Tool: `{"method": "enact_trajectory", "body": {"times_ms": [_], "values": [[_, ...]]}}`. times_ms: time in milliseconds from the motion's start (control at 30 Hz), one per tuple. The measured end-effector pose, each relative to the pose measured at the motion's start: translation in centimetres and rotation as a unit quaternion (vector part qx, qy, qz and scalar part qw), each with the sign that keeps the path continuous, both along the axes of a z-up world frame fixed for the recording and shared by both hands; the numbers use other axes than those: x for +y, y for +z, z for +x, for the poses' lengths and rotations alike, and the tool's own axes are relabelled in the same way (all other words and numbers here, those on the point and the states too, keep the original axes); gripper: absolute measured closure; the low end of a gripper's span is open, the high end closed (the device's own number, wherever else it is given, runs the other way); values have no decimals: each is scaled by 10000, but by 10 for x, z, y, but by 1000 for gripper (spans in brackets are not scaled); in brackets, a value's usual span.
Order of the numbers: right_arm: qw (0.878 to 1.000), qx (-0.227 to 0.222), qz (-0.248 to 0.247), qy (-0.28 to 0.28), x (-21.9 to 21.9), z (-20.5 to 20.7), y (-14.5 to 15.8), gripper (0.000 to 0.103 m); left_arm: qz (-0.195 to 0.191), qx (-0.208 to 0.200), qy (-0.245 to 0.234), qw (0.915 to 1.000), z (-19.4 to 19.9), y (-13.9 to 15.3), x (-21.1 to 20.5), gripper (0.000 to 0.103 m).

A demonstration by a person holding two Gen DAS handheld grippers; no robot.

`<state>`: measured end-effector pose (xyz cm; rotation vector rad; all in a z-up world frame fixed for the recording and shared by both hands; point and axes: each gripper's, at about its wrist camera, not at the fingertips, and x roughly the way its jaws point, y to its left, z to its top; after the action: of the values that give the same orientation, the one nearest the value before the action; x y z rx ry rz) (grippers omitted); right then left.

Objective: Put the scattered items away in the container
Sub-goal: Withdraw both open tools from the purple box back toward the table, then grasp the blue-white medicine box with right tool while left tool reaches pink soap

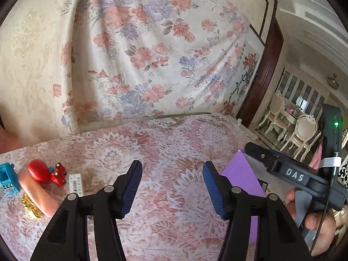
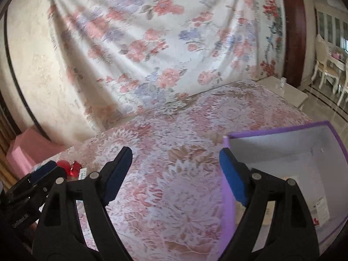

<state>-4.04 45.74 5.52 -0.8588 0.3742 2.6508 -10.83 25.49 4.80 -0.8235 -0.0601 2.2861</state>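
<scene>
While both hands hover above the patterned tablecloth point(image 1: 169, 143), neither tool has anything in it. Closest to us, the left gripper point(image 1: 173, 187) has its blue pads set apart, nothing but cloth showing between them. Over on the other side, the right gripper point(image 2: 176, 174) stands with its jaws spread wider, also empty, one blue finger point(image 2: 233, 177) overlapping the near purple wall of the container point(image 2: 280, 130) in the picture; touching or merely in front, I can't say.

That box sits on the right of the table, open top up, pale inside, something small and papery lying on its floor. Sensible spot: it's right beside the right hand, a short drop for anything carried across.

Now look left. The scattered items are bunched near the far-left edge of the table: a red toy car point(image 1: 58, 173), a red rounded piece point(image 1: 38, 170) just beside it, a blue toy point(image 1: 7, 177), a white barcode label point(image 1: 75, 183), some gold coins point(image 1: 31, 204), a long flesh-coloured piece point(image 1: 41, 198). All well apart from the box, none of them tidied yet.

Open jaws, pile on the left: my read is a reach for the next pickup, left hand best placed. Beyond the table hangs a floral sheet point(image 1: 152, 43), with dining chairs point(image 1: 302, 132) off to the right.
</scene>
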Motion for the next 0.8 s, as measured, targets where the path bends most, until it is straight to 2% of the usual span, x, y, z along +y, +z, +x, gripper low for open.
{"method": "enact_trajectory", "body": {"times_ms": [167, 200, 367, 600, 800], "values": [[9991, -92, 211, 363, -35, -24, 1, 19, -7, -92, 465, 9989, -24, -1, -28, 42], [9988, -104, 211, 431, -41, -29, 0, 19, -28, -115, 662, 9977, -31, -2, -36, 42], [9971, -291, 105, 700, -62, -58, -18, 19, -156, -317, 1043, 9939, -58, -13, -58, 41], [9935, -566, -32, 985, -85, -89, -45, 19, -278, -628, 1307, 9890, -78, -30, -74, 41], [9909, -645, -99, 1174, -101, -102, -56, 19, -317, -803, 1548, 9842, -93, -41, -89, 41]]}}
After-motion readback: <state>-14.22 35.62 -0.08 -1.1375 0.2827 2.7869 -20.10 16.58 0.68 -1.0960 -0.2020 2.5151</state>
